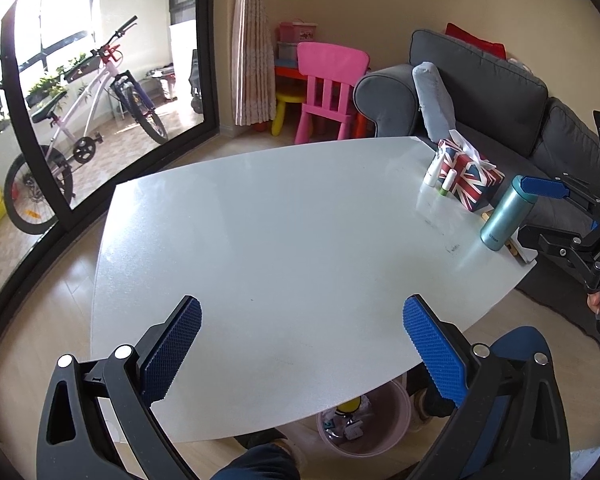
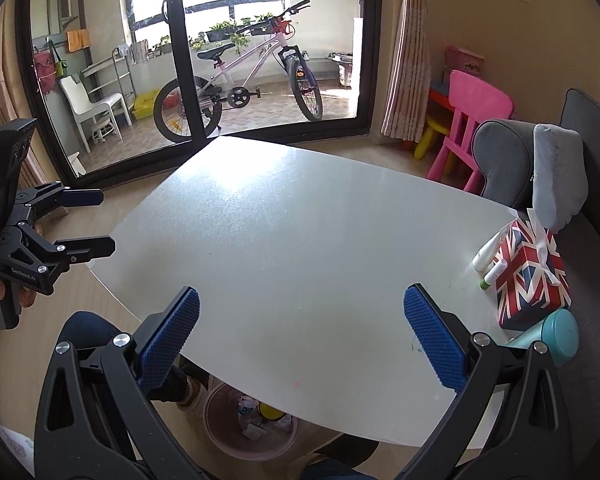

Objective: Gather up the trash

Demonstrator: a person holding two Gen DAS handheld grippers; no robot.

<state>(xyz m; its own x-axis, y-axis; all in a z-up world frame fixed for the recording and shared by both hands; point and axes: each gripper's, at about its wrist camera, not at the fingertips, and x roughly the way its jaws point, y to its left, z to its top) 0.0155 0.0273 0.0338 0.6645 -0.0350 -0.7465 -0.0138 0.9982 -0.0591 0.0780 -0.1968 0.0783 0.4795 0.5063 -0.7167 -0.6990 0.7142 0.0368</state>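
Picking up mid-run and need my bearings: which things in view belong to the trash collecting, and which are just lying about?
Job:
- pink bin on the floor under the table's near edge, scraps already inside
- left gripper, open, empty
- right gripper, open, empty

Lying about:
- flag-print tissue box
- teal flask
- small white tubes
- white table

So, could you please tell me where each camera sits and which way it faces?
Left wrist: on the left gripper, looking across the table toward the sofa; the right gripper shows.
Right wrist: on the right gripper, facing the glass door; the left gripper shows.
Shared: table, bin, tissue box, bicycle.
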